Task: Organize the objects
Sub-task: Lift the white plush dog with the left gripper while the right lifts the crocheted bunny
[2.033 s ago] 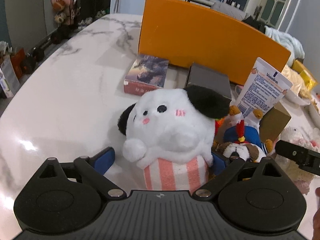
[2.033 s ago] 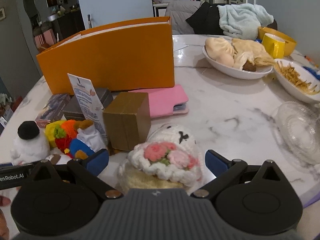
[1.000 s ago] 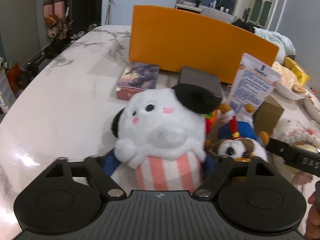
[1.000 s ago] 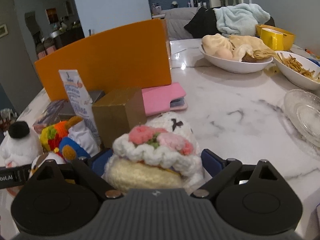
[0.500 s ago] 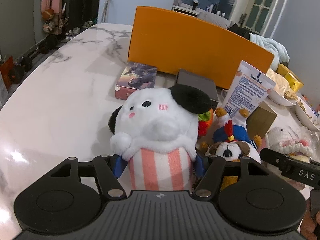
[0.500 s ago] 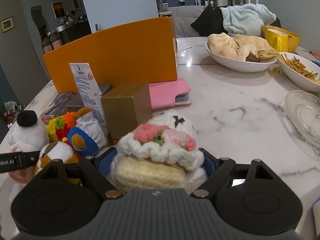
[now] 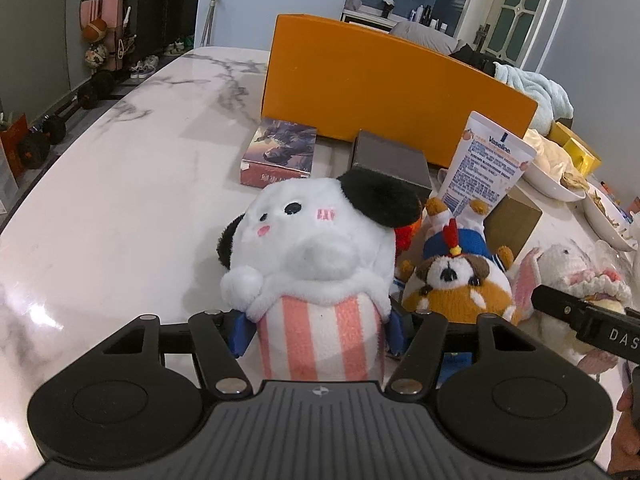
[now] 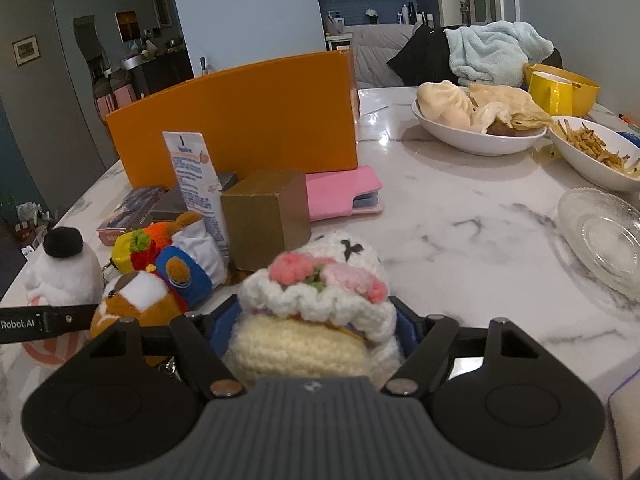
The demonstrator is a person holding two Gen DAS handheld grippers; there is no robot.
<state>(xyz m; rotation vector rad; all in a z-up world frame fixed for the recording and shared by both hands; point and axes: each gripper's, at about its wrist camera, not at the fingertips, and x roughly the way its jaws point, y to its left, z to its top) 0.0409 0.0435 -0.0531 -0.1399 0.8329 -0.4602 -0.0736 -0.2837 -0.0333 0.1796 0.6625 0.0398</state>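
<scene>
A: Plush, white w/ striped base [image 7: 316, 264], is now pinched by the left tool [image 7: 320, 330], jaws closing from wide; it stands on the bench [image 7: 120, 208].

B: Crocheted toy [image 8: 316, 304] likewise squeezed in the right tool [image 8: 316, 330], closing. Both prob. ready for lifting.

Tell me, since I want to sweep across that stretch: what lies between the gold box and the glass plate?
Only bare marble table lies between the gold box and the glass plate, as the right wrist view shows.
</scene>
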